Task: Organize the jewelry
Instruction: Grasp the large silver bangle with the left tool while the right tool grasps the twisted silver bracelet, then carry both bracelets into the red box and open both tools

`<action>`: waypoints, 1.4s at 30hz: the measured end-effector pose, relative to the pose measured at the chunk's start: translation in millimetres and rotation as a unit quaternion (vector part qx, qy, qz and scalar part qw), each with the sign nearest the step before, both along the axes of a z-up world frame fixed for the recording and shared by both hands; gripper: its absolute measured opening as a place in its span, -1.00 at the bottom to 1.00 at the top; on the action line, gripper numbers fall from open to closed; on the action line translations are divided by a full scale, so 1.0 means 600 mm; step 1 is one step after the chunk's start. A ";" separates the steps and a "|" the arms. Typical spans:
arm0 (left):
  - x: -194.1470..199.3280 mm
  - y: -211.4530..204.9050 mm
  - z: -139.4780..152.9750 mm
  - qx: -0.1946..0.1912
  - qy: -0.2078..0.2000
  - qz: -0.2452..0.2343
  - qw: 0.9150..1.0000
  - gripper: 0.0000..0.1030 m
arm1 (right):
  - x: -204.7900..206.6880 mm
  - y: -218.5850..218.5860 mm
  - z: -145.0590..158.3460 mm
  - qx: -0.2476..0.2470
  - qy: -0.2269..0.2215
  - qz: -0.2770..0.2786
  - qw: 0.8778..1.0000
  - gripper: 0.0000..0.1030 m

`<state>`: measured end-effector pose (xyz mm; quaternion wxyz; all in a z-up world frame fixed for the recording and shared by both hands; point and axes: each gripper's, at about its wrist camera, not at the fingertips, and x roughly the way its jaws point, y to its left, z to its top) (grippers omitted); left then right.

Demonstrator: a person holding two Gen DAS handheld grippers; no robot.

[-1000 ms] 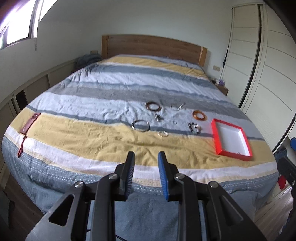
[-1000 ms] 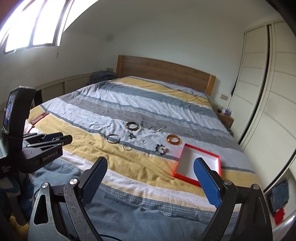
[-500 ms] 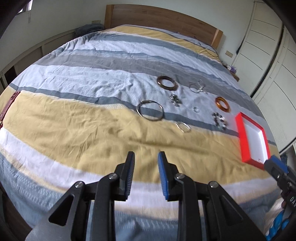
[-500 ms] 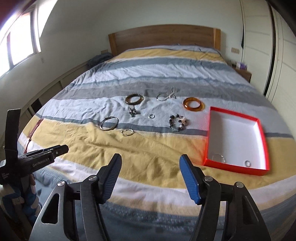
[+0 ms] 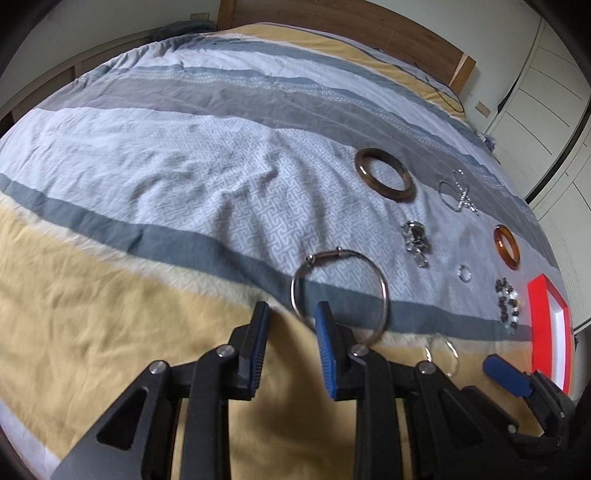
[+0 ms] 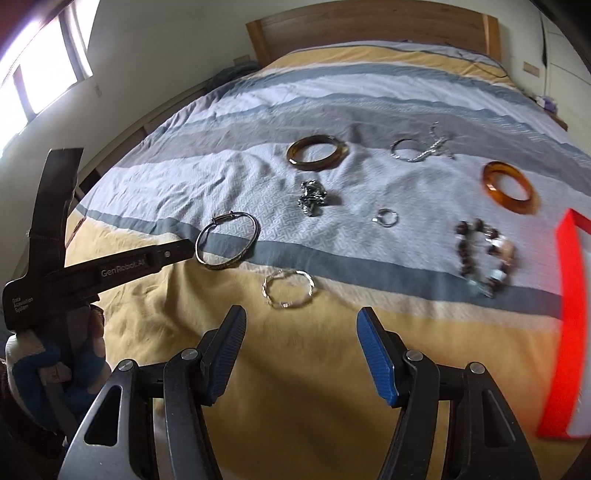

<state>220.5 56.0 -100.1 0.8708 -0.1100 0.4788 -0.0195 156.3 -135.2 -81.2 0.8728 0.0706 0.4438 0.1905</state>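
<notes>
Jewelry lies on a striped bedspread (image 6: 369, 362). My left gripper (image 5: 291, 319) is open by a narrow gap, and its tips reach the left rim of a large silver bangle (image 5: 384, 288); whether they touch I cannot tell. From the right wrist view, the left gripper (image 6: 184, 251) ends beside that silver bangle (image 6: 221, 264). My right gripper (image 6: 301, 321) is open and empty, just short of a thin twisted silver bracelet (image 6: 291, 304). Beyond lie a brown bangle (image 6: 314, 166), a silver charm cluster (image 6: 312, 197), a small ring (image 6: 376, 219), a chain bracelet (image 6: 421, 149), an amber bangle (image 6: 513, 205) and a beaded bracelet (image 6: 465, 258). The red tray (image 6: 570, 295) sits at the right.
A gloved hand (image 6: 55, 362) holds the left gripper at the bed's near left. The wooden headboard (image 6: 369, 33) closes the far end. Wardrobe doors (image 5: 546, 92) stand on the right and a window (image 6: 44, 66) on the left wall.
Both grippers have come down and forward over the bed, close to the jewelry. The right jaws have narrowed since a second ago. The left jaws keep the same gap.
</notes>
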 end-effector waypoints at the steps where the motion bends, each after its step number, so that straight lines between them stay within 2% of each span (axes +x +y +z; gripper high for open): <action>1: 0.007 -0.001 -0.006 0.001 0.001 -0.002 1.000 -0.52 | 0.009 0.005 -0.008 0.001 0.003 0.003 1.000 0.21; 7: 0.027 -0.018 -0.031 0.035 0.002 -0.027 0.999 -0.55 | 0.047 0.032 -0.048 -0.002 0.008 0.015 1.000 0.19; 10: 0.028 -0.031 -0.032 0.060 -0.008 -0.037 0.997 -0.63 | 0.053 0.037 -0.056 -0.008 -0.001 0.019 1.000 0.00; 12: 0.030 -0.038 -0.033 0.065 -0.012 -0.043 0.997 -0.78 | 0.054 0.039 -0.058 -0.008 -0.004 0.023 1.000 -0.21; 14: 0.028 -0.042 -0.030 0.070 -0.017 -0.046 0.996 -0.84 | 0.053 0.037 -0.059 -0.005 -0.006 0.024 1.000 -0.23; 18: 0.021 -0.037 -0.020 0.055 -0.021 -0.039 0.998 -0.91 | 0.048 0.034 -0.054 0.001 -0.008 0.026 1.000 -0.24; 21: 0.011 -0.037 -0.008 0.049 -0.021 -0.033 0.998 -0.92 | 0.033 0.024 -0.040 0.009 -0.011 0.024 1.000 -0.24; 28: -0.040 -0.054 0.025 0.061 -0.020 -0.041 0.997 -0.92 | -0.021 -0.004 0.006 0.026 -0.021 0.010 0.999 -0.24; 42: -0.195 -0.100 0.137 0.079 -0.050 -0.071 0.993 -0.95 | -0.192 -0.075 0.122 0.045 -0.059 -0.017 0.997 -0.24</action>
